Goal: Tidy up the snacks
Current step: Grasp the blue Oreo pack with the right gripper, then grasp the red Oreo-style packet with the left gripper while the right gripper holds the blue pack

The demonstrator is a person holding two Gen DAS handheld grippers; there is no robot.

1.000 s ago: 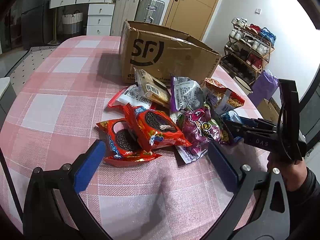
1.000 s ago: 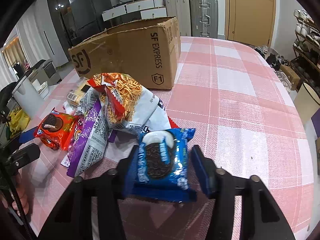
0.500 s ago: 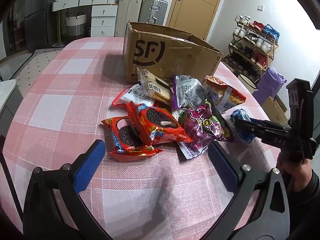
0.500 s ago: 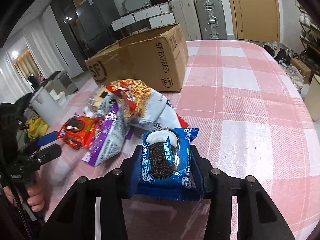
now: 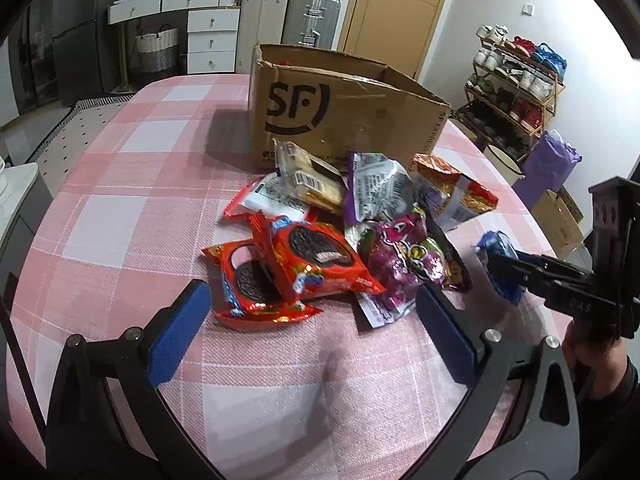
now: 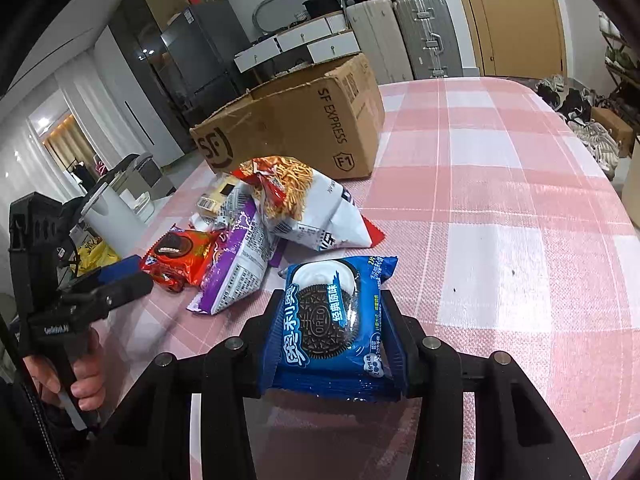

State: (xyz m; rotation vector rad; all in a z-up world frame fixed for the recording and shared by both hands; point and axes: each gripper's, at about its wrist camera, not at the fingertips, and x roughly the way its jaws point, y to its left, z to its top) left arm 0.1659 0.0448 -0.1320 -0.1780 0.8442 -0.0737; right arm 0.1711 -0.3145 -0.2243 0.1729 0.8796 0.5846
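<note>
**Blue Oreo pack gripped, clear of the pile**

Between the pads of my right claw (image 6: 334, 330) sits the blue Oreo pack (image 6: 334, 316), pinched on both long edges and held face-up above the pink checked tabletop (image 6: 500, 208); from my left wrist view the same pack (image 5: 498, 266) shows at the right, just beside the snack pile and apart from it.

My left claw (image 5: 316, 334) is spread wide and holds nothing; its blue pads (image 5: 180, 332) hang over bare cloth just short of the pile.

The pile lies in front of the open SF cardboard box (image 5: 340, 112) — two red Oreo packs (image 5: 312, 260) overlapping at the near edge, a magenta candy bag (image 5: 404, 264) touching them on the right, a purple-and-silver bag (image 5: 376, 188) behind that, an orange noodle-snack bag (image 5: 456, 192) toward the far right, and a pale cracker pack (image 5: 308, 176) leaning close to the box wall; whether it touches the box I cannot tell.
</note>
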